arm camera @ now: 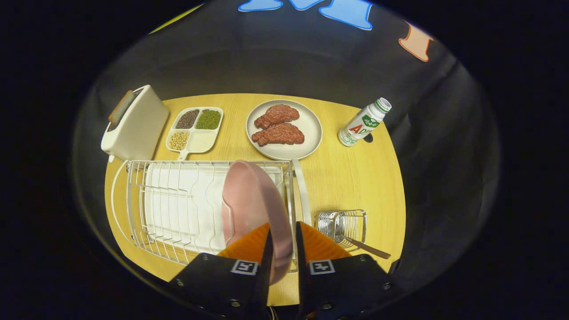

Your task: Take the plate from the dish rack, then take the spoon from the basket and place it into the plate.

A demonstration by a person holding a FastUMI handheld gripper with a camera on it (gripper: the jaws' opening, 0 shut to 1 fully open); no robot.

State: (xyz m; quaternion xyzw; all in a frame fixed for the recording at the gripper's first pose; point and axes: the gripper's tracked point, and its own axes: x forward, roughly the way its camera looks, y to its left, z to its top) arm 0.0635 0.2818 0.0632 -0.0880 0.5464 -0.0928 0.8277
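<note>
A pink plate (249, 200) stands on edge in the white wire dish rack (169, 204), toward the rack's right end. My gripper (283, 235) is at the plate's near rim, one finger on each side of it, pressing on the rim. Right of the rack sits a small wire basket (342, 222). A metal spoon (364, 247) lies in it with its handle sticking out toward the table's near right edge.
Beyond the rack on the wooden table (355, 178) are a white toaster (135, 122), a divided tray of beans (195, 129), a grey plate with two pieces of meat (284, 129) and a white bottle (364, 122).
</note>
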